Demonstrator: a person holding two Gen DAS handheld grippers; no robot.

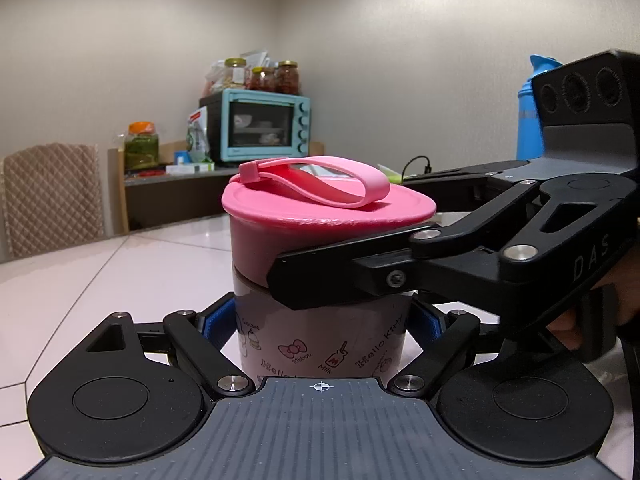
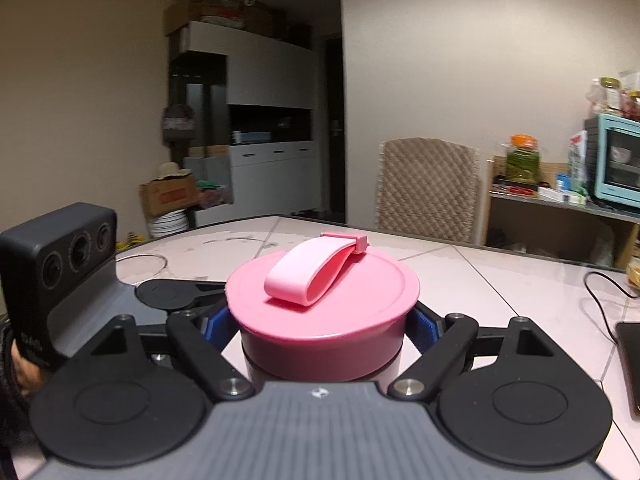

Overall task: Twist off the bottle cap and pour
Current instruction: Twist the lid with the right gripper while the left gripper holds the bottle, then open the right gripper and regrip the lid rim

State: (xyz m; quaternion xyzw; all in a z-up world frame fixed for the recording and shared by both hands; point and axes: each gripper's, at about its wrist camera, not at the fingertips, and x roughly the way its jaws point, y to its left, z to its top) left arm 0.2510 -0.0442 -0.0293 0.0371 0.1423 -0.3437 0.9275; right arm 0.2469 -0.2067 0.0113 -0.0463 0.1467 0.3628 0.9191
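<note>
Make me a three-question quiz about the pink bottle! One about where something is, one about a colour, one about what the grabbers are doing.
1. Where does the bottle stand?
A. on the tiled table
B. on the chair
C. inside the small oven

2. What colour is the cap?
A. green
B. pink
C. yellow

3. What is the right gripper doing?
A. hanging open, far from the bottle
B. lying on the table
C. closed on the cap

Answers:
1. A: the right wrist view shows the table tiles around the bottle.
2. B: the cap and its loop strap are pink.
3. C: its jaws press the cap's sides, while the left gripper clamps the body lower down.
</note>
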